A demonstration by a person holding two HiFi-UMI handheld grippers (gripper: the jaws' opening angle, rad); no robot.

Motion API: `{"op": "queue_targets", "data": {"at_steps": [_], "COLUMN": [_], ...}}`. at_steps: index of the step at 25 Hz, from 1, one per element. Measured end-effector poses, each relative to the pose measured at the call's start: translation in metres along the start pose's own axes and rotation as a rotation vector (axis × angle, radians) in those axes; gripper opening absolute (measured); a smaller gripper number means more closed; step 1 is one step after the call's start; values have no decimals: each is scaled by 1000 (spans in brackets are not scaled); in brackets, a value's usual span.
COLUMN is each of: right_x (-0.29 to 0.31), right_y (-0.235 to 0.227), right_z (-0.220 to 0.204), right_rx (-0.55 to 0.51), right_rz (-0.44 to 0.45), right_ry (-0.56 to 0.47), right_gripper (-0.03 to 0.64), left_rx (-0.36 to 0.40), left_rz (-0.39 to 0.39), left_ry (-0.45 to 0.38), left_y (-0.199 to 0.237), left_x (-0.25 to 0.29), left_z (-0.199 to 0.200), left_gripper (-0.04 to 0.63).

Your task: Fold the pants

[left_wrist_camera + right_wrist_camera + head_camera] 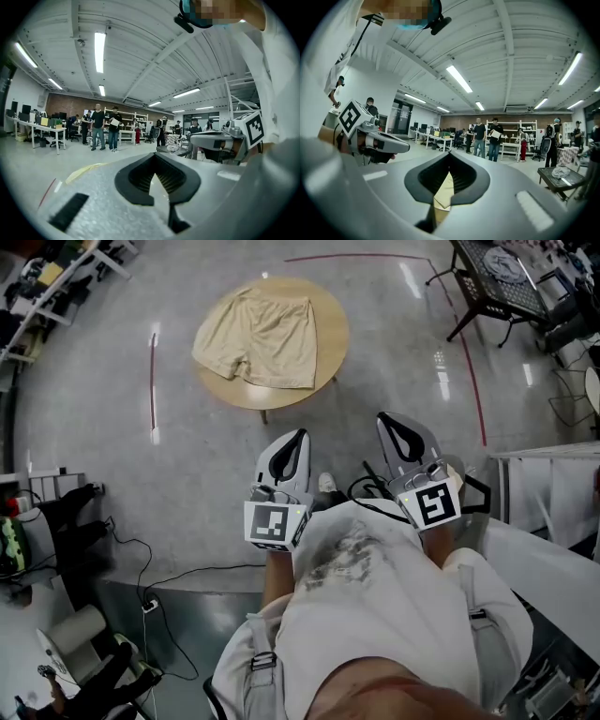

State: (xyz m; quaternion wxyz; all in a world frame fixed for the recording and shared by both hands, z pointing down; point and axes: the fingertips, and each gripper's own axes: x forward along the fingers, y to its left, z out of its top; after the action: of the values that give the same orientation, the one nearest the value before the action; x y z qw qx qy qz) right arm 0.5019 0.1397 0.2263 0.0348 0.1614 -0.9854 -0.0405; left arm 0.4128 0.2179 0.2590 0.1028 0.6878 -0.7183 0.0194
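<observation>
Marking the left cube [272, 523] and the right cube [436, 504] are black-and-white square patterns, the only print that can be made out clearly. The grey graphic on the person's white shirt [375, 615] is too mottled to read.

The pants [258, 337] are a short-legged tan pair. They lie flat and unfolded on a round wooden surface [330, 343], with the waistband at the far side and the two legs toward the person. The cloth is lightly creased. Its near-left leg corner reaches the surface's rim, and bare wood shows along the right and near edges.

The left gripper [298, 439] and the right gripper [389, 420] are held side by side close to the person's body, well apart from the surface and touching nothing on it. In the left gripper view the jaws meet at the tips with nothing between them. The right gripper view shows the same. A pale tan sliver appears through the opening behind the closed tips, whether cloth or wood cannot be told.

A red line [152, 381] runs along the glossy grey floor left of the surface, and a black metal table [492, 287] stands at the far right. Several people [98, 131] stand among desks in the background of both gripper views.
</observation>
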Motion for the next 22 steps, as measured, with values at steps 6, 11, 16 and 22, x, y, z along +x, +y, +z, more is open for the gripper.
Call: {"op": "queue_targets", "data": {"at_steps": [6,11,16,22], "right_x": [18,36,61,94], "right_y": [-6,-20,-41,-82], "right_z": [-10,-13,-17,-26], "right_rx": [-19,-41,-31,-10], "right_rz": [-37,-50,-33,7], "right_ry": [24,43,40,40], "right_gripper": [3,3,3,3], "left_rx": [8,11,4,10], "left_rz": [-37,-54,-39,-31], "left_ry": [6,10,3,31], "left_y": [18,29,41,50], "left_x": [19,40,70,122], "left_z": [-1,2,8,11], "left_gripper": [8,8,8,8]}}
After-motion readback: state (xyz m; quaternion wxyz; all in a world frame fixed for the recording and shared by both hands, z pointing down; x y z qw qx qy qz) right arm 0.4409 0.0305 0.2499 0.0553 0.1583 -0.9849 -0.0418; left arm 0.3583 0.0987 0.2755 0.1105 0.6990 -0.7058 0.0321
